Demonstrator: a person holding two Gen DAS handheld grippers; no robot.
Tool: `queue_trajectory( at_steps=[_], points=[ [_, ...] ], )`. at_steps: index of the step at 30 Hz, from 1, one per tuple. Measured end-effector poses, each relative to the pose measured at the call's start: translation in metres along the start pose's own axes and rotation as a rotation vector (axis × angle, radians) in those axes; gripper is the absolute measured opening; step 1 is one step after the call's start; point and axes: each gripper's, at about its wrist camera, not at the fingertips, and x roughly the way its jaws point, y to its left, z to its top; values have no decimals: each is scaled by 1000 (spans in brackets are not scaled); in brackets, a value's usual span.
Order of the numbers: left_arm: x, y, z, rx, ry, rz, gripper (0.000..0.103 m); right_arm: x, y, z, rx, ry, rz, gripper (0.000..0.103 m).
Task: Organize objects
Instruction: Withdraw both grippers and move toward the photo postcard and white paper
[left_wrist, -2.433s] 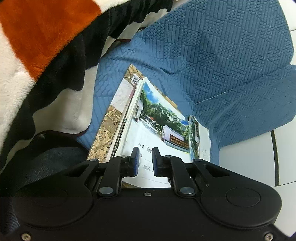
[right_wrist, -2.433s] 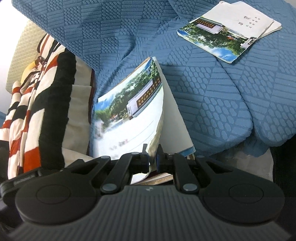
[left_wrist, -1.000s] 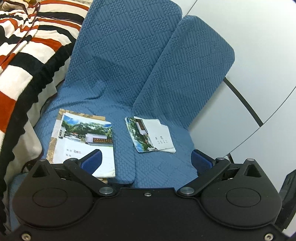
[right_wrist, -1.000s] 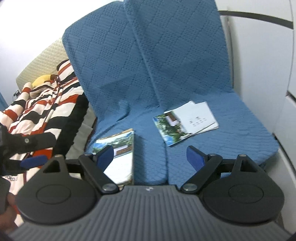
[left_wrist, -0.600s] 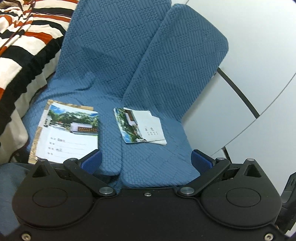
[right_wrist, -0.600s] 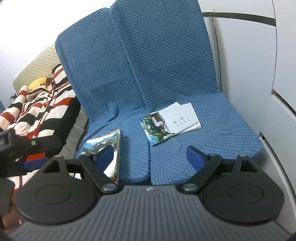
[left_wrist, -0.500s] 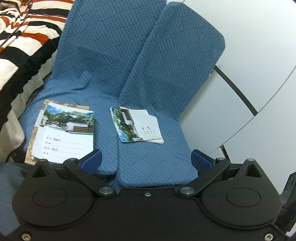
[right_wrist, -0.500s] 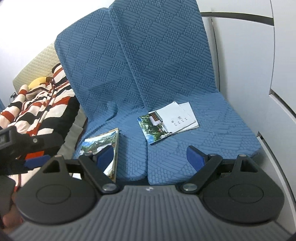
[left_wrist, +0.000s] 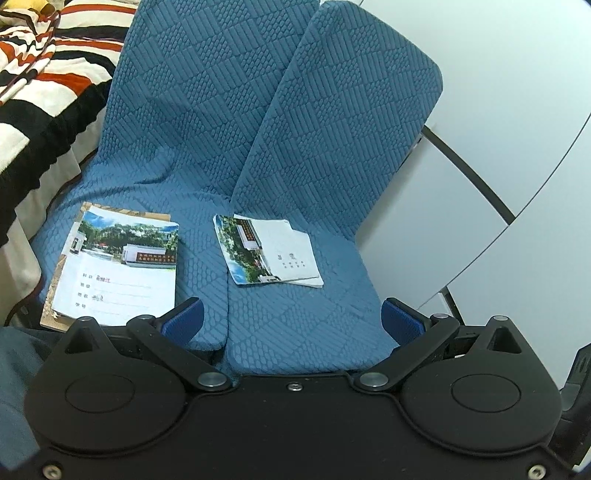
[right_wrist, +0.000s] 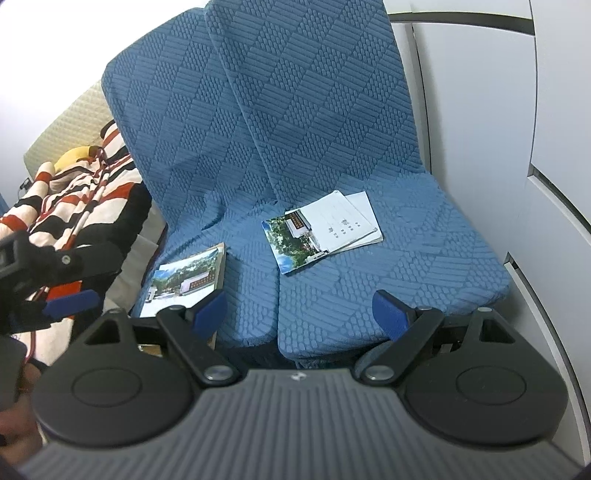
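Observation:
A stack of notebooks with a photo cover (left_wrist: 118, 266) lies on the left blue seat cushion (left_wrist: 207, 280); it also shows in the right wrist view (right_wrist: 184, 284). A second, looser pile of notebooks (left_wrist: 269, 254) lies on the right seat cushion (right_wrist: 424, 258), also seen in the right wrist view (right_wrist: 325, 229). My left gripper (left_wrist: 291, 325) is open and empty, held back from the seat's front edge. My right gripper (right_wrist: 301, 314) is open and empty, also in front of the seats. The left gripper's blue pad (right_wrist: 70, 301) shows at the right wrist view's left edge.
A striped red, black and white blanket (left_wrist: 40, 85) lies left of the seats, also in the right wrist view (right_wrist: 85, 203). White cabinet panels (left_wrist: 498, 155) stand to the right of the seats. The blue backrests (right_wrist: 280, 103) rise behind the cushions.
Both grippers, earlier shut on the left stack of notebooks, have let go, opened wide and pulled back from the seats. The stack now lies flat on the left cushion.

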Motion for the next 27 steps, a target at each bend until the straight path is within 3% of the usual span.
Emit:
queue_trajectory(
  at_steps=[27],
  points=[
    [66, 2, -5, 6, 72, 12, 102, 42, -28, -5, 106, 42, -47, 87]
  ],
)
